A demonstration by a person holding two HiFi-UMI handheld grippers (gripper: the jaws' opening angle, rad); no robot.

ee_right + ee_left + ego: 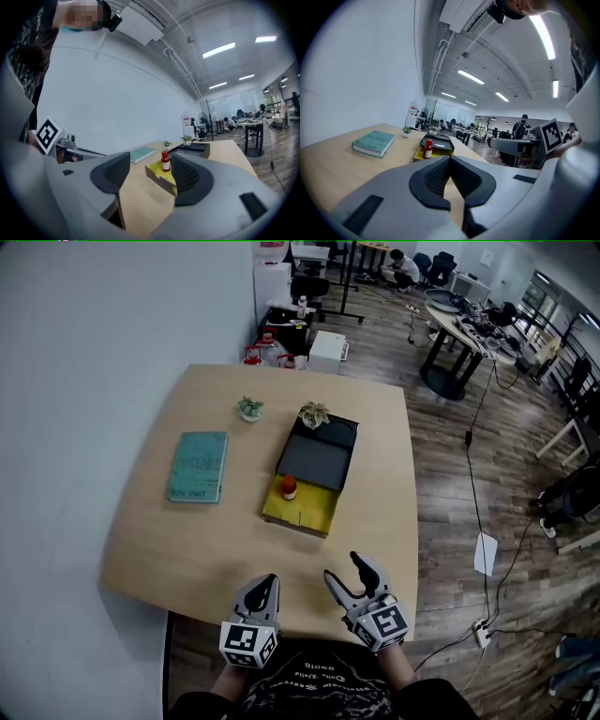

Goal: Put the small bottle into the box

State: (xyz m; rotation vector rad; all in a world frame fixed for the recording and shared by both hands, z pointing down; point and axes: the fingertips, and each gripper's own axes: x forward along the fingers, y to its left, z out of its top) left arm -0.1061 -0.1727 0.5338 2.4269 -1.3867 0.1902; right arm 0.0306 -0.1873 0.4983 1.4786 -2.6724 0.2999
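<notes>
The small brown bottle (289,487) with a red cap stands upright inside the yellow open box (305,512) at mid table. Behind the box lies its black lid part (317,461). Both grippers hover over the table's near edge, well short of the box. My left gripper (266,583) is shut with nothing in it; in the left gripper view (450,159) its pads meet, and the bottle (428,149) is far ahead. My right gripper (344,568) is open and empty; in the right gripper view (150,173) the bottle (165,161) and box (161,174) show between its jaws.
A teal book (198,466) lies to the left of the box. A small potted plant (250,408) stands behind it, and a second plant (315,413) sits at the far end of the black lid. The table's right edge (412,521) drops to a wooden floor.
</notes>
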